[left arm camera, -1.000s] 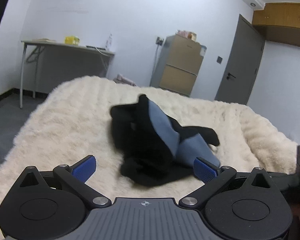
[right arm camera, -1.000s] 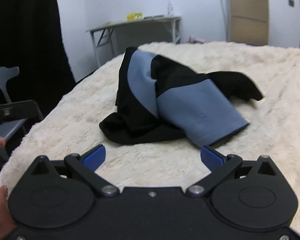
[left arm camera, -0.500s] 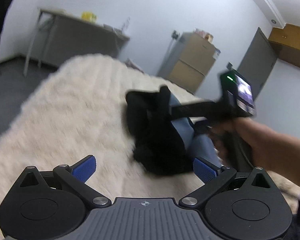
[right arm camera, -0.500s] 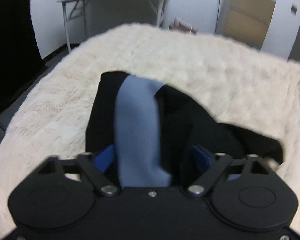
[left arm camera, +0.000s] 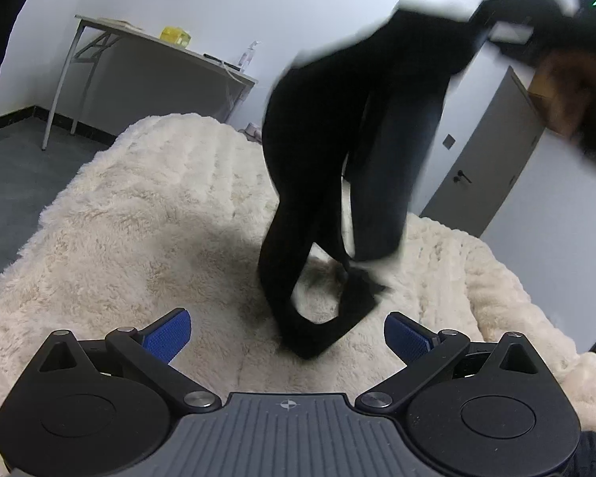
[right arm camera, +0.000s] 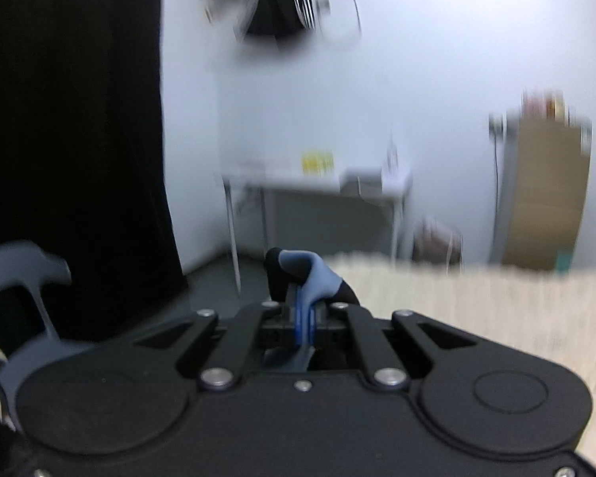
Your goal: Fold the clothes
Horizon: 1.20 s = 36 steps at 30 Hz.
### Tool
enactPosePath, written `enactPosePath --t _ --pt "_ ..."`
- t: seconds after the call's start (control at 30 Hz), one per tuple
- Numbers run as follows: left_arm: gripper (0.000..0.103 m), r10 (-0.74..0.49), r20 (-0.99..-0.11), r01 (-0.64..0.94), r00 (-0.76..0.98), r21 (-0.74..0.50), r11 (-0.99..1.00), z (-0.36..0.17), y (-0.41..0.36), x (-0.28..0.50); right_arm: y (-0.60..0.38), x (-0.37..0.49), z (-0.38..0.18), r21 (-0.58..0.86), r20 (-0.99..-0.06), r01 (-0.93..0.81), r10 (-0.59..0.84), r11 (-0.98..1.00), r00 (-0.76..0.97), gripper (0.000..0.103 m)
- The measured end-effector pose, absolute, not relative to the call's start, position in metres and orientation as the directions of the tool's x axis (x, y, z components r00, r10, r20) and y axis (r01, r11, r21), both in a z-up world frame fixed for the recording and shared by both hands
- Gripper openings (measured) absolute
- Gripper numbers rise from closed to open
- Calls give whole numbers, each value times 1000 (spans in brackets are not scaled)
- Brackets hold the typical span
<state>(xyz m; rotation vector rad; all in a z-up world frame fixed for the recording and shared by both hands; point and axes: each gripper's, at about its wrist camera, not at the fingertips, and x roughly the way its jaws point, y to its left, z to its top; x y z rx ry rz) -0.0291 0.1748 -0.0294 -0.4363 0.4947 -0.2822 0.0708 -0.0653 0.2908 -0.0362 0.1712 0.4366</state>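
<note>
— Left wrist view: where is the garment (left arm camera: 329, 151)?

— Hanging in the air over the fluffy cream blanket (left arm camera: 139, 238), black with a blue panel, stretched long. Its top runs up to the right tongs (left arm camera: 536, 12), blurred at the upper right corner with a hand (left arm camera: 568, 91) behind them. Its lowest folds touch the blanket.

— And the right tongs themselves?

— In the right wrist view the right tongs (right arm camera: 304, 314) are clamped tight on a bunch of the blue and black cloth (right arm camera: 310, 274).

— The left tongs (left arm camera: 286, 332)?

— Spread wide, nothing between the blue pads (left arm camera: 167, 336), low over the blanket just short of the garment's bottom end.
</note>
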Motion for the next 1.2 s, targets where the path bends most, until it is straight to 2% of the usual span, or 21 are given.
enactPosePath --t 0.17,0.23,0.3,0.37,0.4,0.43,0.5,0.57,0.6,0.67,0.77,0.83,0.9,1.0,1.1,1.2 --pt "103 -347 -400 144 848 -456 878 -31 176 -33 -96 31 346 -68 19 -378 380 923 925 3" --pt "103 -339 -412 143 846 -438 888 -33 174 -33 -105 25 342 -88 37 -350 354 933 934 3" --pt "103 -326 -424 139 845 -416 899 -36 172 -32 -115 28 322 -94 5 -330 332 939 943 4" --pt "103 -311 -438 133 843 -390 911 -39 168 -32 -124 43 273 -98 -112 -326 315 940 943 10" --pt "103 -303 -447 130 842 -376 917 -41 166 -31 -126 50 245 -108 -178 -328 307 938 935 19" --pt "103 -295 -455 128 840 -362 923 -43 164 -31 -128 55 216 -122 -246 -333 296 935 923 36" --pt "103 -288 -474 136 832 -329 934 -48 157 -30 -134 69 143 -140 -406 -350 269 926 873 56" --pt "103 -288 -497 152 819 -295 943 -53 150 -30 -145 77 74 -123 -540 -364 246 923 805 55" --pt "103 -285 -501 156 817 -283 946 -54 148 -30 -151 78 52 -100 -576 -361 242 927 781 55" --pt "103 -264 -514 169 816 -225 960 -56 138 -28 -177 73 6 31 -603 -348 295 937 741 56" --pt "103 -244 -533 159 810 -201 967 -59 129 -21 -214 65 -39 201 -566 -293 355 935 744 60" --pt "103 -243 -553 147 797 -213 966 -61 124 -16 -237 68 -53 309 -576 -195 346 931 741 60" --pt "103 -237 -563 146 791 -203 968 -63 117 -10 -249 67 -54 440 -533 -165 405 883 743 62" --pt "103 -228 -581 157 782 -170 973 -65 97 -1 -255 78 -43 480 -520 -141 410 866 749 64" --pt "103 -233 -593 178 771 -151 972 -66 76 6 -258 78 -41 479 -461 -155 398 864 793 75" --pt "103 -278 -593 233 756 -153 960 -66 47 14 -261 87 -46 479 -474 -124 375 869 797 75"
